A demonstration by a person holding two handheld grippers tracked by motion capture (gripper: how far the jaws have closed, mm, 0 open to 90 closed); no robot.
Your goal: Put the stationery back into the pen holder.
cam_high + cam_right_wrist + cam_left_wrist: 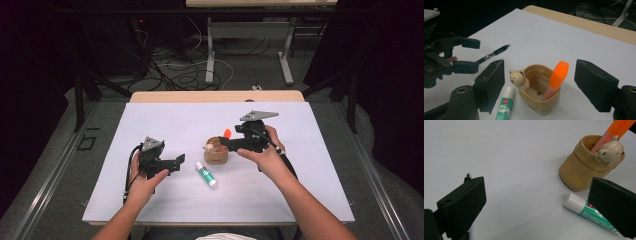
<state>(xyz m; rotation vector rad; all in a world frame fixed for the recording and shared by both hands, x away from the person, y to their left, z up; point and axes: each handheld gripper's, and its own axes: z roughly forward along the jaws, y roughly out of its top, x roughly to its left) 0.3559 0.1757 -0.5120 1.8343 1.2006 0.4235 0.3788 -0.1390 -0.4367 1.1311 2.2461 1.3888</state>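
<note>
A tan pen cup (216, 152) with a small bear figure on its rim stands mid-table. An orange highlighter (556, 77) leans upright inside the cup (541, 102). My right gripper (223, 143) hovers just above and right of the cup. Its jaws are open, and the highlighter top lies between them, touched by neither pad. A green-and-white glue stick (206, 174) lies flat in front of the cup. My left gripper (179, 164) rests to the left of it, open and holding nothing. In the left gripper view the glue stick (584, 210) passes behind the right-hand jaw, close to the cup (579, 172).
A black pen (494, 53) lies on the white table cover (300, 190), beyond my left gripper (466, 55) as the right gripper view shows it. A wooden table edge (215, 96) runs along the far side. Cables and table legs are on the floor beyond.
</note>
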